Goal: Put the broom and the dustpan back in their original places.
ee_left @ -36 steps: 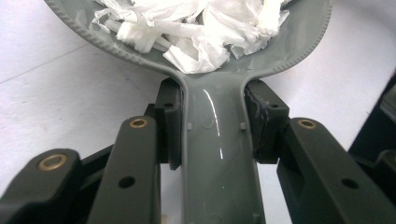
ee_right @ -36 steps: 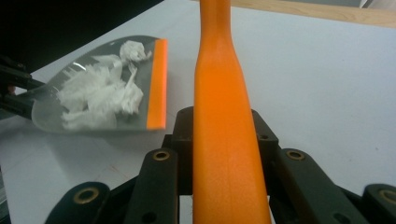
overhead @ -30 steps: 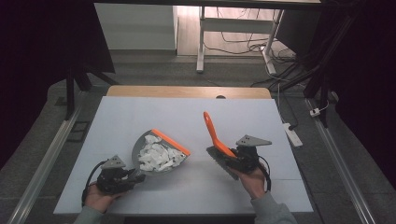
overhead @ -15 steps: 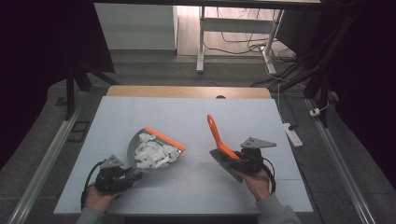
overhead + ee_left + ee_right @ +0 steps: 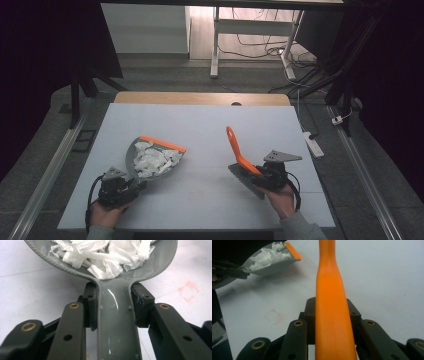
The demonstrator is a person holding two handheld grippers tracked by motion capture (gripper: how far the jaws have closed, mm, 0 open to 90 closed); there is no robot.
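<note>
A grey dustpan (image 5: 155, 161) with an orange lip holds a heap of white paper scraps (image 5: 150, 160) and sits low over the white table at the left. My left gripper (image 5: 131, 185) is shut on its grey handle (image 5: 115, 322), with the pads (image 5: 91, 307) pressing on both sides. The scraps (image 5: 105, 255) lie just beyond the jaws. At the right, my right gripper (image 5: 260, 176) is shut on a brush with an orange handle (image 5: 234, 145) that slants up and away. The handle (image 5: 330, 302) runs between the jaws, and the dustpan (image 5: 269, 261) shows at the upper left.
The white table (image 5: 210, 125) has a wooden far edge. A faint red square mark (image 5: 197, 196) lies near the front between the two hands. A power strip (image 5: 314, 142) lies off the table's right side, and metal rails run along the floor on both sides.
The dustpan has swung a little to the left with its load. The brush and my right hand have shifted slightly to the right. Both grips are unchanged.
</note>
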